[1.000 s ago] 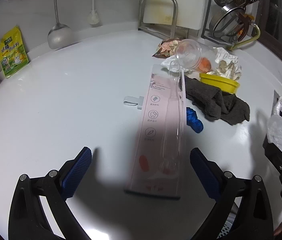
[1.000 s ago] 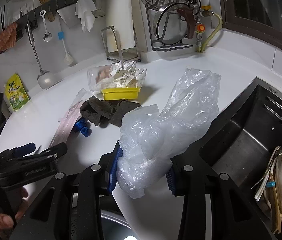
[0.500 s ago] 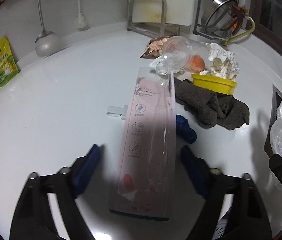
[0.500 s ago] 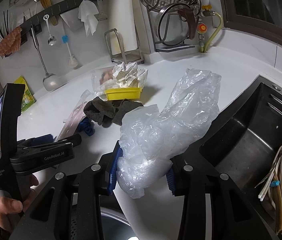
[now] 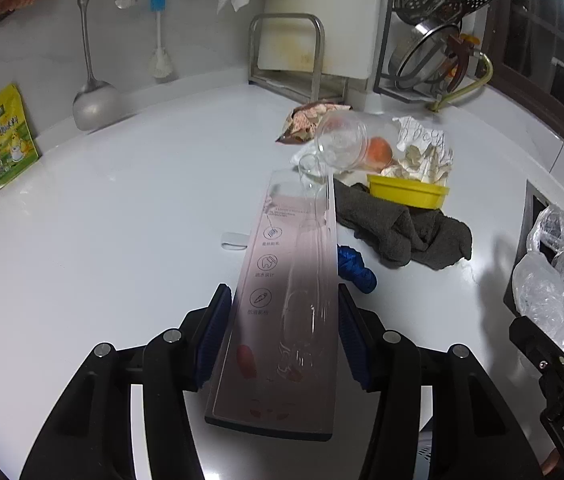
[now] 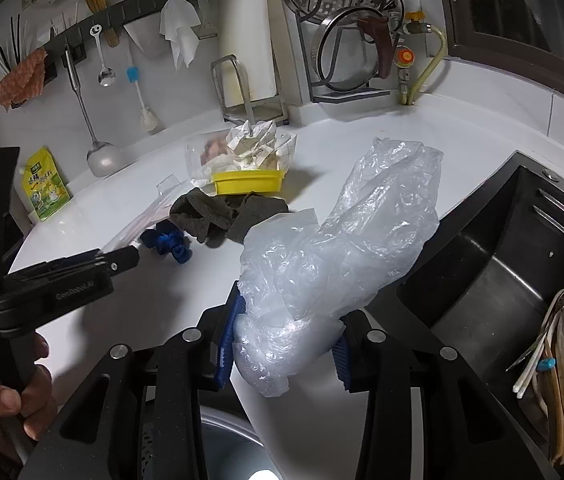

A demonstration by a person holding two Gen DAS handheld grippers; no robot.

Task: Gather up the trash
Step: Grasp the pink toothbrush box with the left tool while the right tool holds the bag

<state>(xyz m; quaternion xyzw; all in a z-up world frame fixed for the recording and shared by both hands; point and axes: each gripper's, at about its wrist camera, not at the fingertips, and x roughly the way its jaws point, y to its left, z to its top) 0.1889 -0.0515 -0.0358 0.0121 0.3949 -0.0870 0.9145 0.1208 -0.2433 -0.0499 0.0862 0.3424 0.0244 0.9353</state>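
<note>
Clear-plastic toothbrush blister pack (image 5: pixel 290 300) near the counter's (image 5: pixel 122 240) front edge: light, stiff, slick; left gripper (image 5: pixel 284 332), jaws just closing, flanks its long edges, pads touching or nearly; right gripper (image 6: pixel 282 344) pinches soft plastic bag (image 6: pixel 342 248).

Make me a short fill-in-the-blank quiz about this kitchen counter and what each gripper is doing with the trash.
1. The right gripper is shut on a crumpled clear ____ bag.
2. The long pink toothbrush package lies between the jaws of the ____ gripper.
3. The yellow plastic tub rests partly on a dark ____ cloth.
4. Beside the package lies a small crumpled ____ wrapper.

Missing words: plastic; left; grey; blue
</note>
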